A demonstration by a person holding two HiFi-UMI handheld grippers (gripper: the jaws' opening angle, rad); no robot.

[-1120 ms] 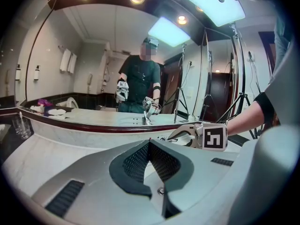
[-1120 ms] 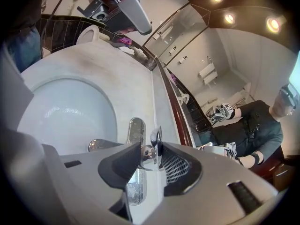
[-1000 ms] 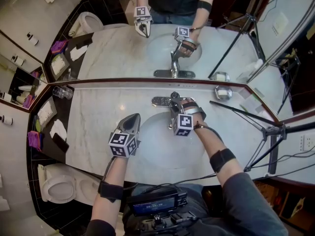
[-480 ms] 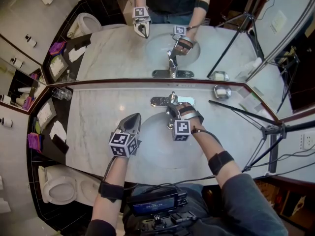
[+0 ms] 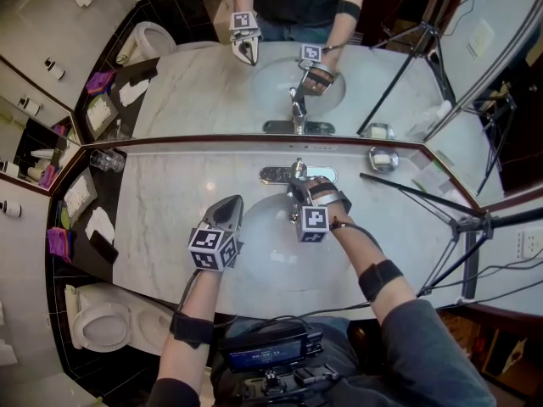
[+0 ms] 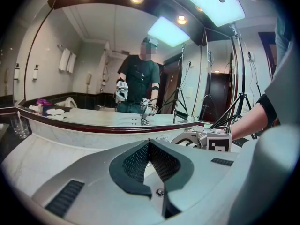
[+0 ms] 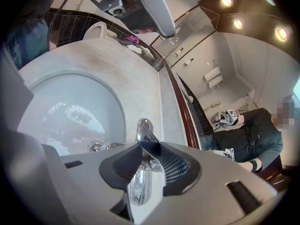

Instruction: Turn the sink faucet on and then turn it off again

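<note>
Your right gripper [image 5: 299,186] points steeply down at the back of the sink [image 5: 254,261], with the faucet [image 5: 293,175] right at its tips. Its jaws have just been narrowing, and the pads now pinch the faucet handle [image 7: 144,136] from both sides. Your left gripper [image 5: 227,210] has its jaws pressed together with nothing between them. It hangs off to the right gripper's left, over the sink's rim and apart from the faucet.

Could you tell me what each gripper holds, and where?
The right gripper, its jaws just closing, clamps the faucet lever between its pads; the left gripper is shut and empty.
</note>
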